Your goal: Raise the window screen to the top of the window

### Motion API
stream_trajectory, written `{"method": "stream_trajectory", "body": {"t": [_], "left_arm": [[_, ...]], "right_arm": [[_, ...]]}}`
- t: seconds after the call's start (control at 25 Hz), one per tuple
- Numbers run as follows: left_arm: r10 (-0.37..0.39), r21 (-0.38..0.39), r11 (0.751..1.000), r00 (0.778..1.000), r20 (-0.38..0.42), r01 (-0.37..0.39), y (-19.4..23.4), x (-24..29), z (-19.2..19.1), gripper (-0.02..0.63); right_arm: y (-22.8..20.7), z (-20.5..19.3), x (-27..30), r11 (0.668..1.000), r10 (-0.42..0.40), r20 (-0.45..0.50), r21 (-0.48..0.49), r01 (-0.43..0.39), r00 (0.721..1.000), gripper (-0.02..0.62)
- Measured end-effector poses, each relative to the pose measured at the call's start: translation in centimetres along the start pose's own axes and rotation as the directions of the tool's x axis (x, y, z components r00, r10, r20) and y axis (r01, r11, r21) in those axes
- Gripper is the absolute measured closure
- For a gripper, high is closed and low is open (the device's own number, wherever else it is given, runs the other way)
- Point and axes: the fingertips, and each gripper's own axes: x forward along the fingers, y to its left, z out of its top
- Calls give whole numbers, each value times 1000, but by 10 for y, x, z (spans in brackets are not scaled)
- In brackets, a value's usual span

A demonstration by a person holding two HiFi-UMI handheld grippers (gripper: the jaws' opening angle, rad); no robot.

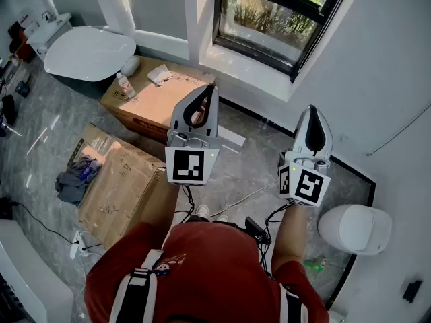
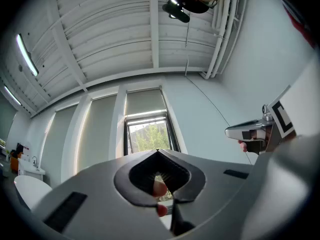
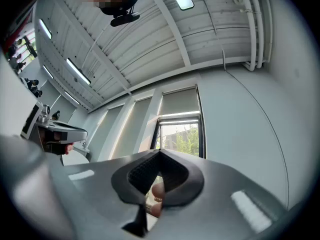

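In the head view the top of the window [image 1: 273, 19] runs off the upper edge, so the window screen [image 2: 145, 102] shows only in the two gripper views. There it is a pale grey sheet over the upper part of the opening, its lower edge against a bright bar, with clear glass and green trees below. The person's hands are mostly hidden under the claws' marker cubes [image 1: 190, 165], and only the forearms show above a red shirt. Small pinkish shapes in the dark hollow behind each pair of jaws are too unclear to name. Both arms reach forward side by side with the claws tipped a little upward toward the window and well short of it, over the grey floor. The left claw [image 1: 209, 94] has its jaws pressed fully together with nothing between them. The right claw [image 1: 312, 115] is likewise fully closed and empty. Neither touches the screen or the frame. Cardboard boxes [image 1: 158, 103] lie at the left, and a white toilet [image 1: 353, 227] stands at the lower right.
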Motion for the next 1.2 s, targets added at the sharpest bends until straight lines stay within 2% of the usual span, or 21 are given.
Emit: {"method": "stream_trajectory", "body": {"t": [0.64,1.2], "left_arm": [[-19,-7,1000,1000,3,19,28,16,-12,601],[-53,-46,998,999,-10,53,57,23,-36,601]], "right_arm": [[24,-11,26,1000,2,-26,-5,-2,1000,586],[40,-20,33,998,-40,-48,-46,38,998,586]]}}
